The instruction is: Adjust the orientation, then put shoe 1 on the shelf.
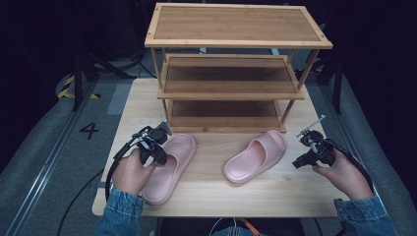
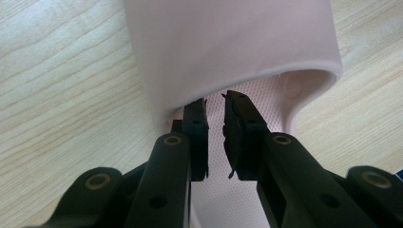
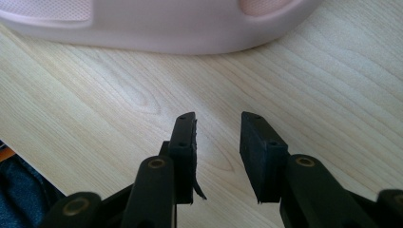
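Two pink slippers lie on the wooden table (image 1: 221, 196). The left slipper (image 1: 172, 164) points toward the rack, and my left gripper (image 1: 161, 156) sits over its middle. In the left gripper view its strap (image 2: 228, 42) fills the top, and the left gripper (image 2: 215, 102) has its tips at the strap's edge, over the footbed. A narrow gap stands between the jaws, with nothing pinched in it. The right slipper (image 1: 255, 155) lies angled at centre right. My right gripper (image 1: 298, 163) hovers to its right, open and empty. The right gripper (image 3: 217, 118) faces the slipper's side wall (image 3: 180, 28) across bare table.
A three-tier bamboo shoe rack (image 1: 236, 24) stands at the back of the table, its shelves bare. The table's front edge runs close to the person's denim sleeves (image 1: 120, 214). Grey floor with a painted number lies to the left.
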### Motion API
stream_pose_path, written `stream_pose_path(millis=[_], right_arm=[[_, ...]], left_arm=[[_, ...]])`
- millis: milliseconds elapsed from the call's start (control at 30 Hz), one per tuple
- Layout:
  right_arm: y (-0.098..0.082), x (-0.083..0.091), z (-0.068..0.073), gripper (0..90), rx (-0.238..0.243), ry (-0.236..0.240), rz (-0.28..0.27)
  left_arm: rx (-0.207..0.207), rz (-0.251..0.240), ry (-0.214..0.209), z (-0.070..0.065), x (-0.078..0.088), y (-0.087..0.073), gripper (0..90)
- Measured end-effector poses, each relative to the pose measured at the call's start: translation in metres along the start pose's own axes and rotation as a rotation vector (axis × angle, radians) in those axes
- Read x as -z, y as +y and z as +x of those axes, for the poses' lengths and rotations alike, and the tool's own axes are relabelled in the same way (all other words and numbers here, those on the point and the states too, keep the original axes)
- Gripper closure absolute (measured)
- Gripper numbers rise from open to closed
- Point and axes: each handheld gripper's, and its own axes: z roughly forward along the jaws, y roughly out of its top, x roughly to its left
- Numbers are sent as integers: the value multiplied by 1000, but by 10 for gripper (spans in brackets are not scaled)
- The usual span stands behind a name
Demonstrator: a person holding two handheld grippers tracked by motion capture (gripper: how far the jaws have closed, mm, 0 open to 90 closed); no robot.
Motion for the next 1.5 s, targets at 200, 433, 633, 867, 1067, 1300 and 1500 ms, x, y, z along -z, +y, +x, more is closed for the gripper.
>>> stream_pose_path(millis=[200, 433, 633, 867, 1067, 1300, 1500], right_arm=[[1, -1, 0, 666, -2, -1, 2], [1, -2, 2, 660, 4, 1, 7], [1, -3, 1, 659, 4, -1, 8], [2, -4, 2, 661, 12, -1, 11], [4, -7, 3, 661, 7, 1, 17], [2, -3, -1, 660, 2, -1, 7], [0, -1, -6, 659, -6, 8, 0]], left_arm=[[-78, 11, -68, -19, 8, -5, 654], [-69, -15, -64, -37, -4, 8, 617], [-68, -2, -45, -40, -23, 15, 687], [-101, -10, 1, -43, -25, 17, 812], [-95, -18, -26, -40, -18, 14, 827], [-133, -20, -24, -52, 1, 9, 827], [-183, -39, -18, -68, 21, 8, 826]])
